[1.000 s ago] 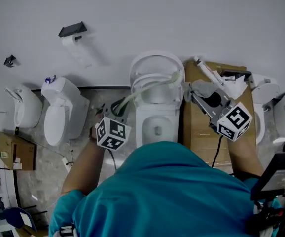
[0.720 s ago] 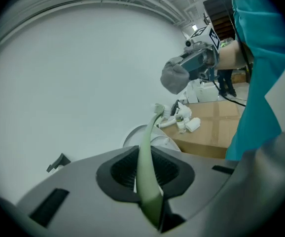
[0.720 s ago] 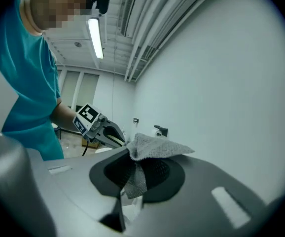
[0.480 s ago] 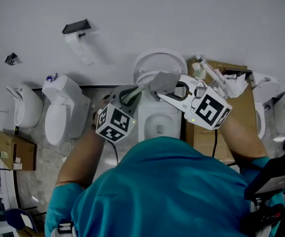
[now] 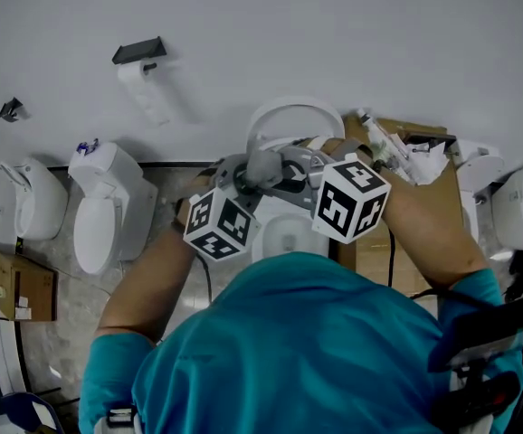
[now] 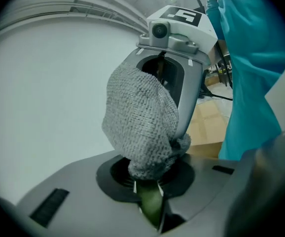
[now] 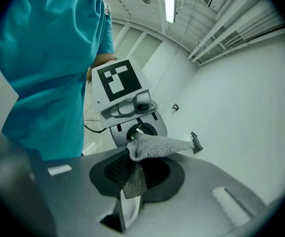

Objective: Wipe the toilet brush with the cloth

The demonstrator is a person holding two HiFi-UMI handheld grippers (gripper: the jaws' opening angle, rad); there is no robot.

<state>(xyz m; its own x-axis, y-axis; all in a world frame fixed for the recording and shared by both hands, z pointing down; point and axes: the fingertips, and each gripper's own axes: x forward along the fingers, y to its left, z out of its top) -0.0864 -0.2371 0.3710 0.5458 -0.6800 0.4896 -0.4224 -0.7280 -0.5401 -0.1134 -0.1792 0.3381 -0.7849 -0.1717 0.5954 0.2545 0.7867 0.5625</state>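
In the left gripper view, the pale green handle of the toilet brush (image 6: 151, 205) is clamped in my left gripper (image 6: 153, 217). A grey knitted cloth (image 6: 140, 125) is wrapped over the handle just beyond the jaws and hides the rest of the brush. My right gripper (image 7: 126, 207) is shut on a corner of the cloth (image 7: 155, 147) and faces the left gripper at close range. In the head view both grippers meet over the white toilet (image 5: 290, 123), with the cloth (image 5: 263, 166) bunched between the left gripper (image 5: 236, 177) and the right gripper (image 5: 280, 165).
Two more white toilets (image 5: 108, 208) (image 5: 32, 199) stand at the left, and others (image 5: 517, 208) at the right. A cardboard box (image 5: 404, 165) with clutter sits right of the middle toilet. A toilet-paper holder (image 5: 137, 52) hangs on the wall.
My right gripper has swung left from the cardboard box, rolling over, and brought the cloth onto the brush handle in front of my left gripper. The left gripper has risen a little.
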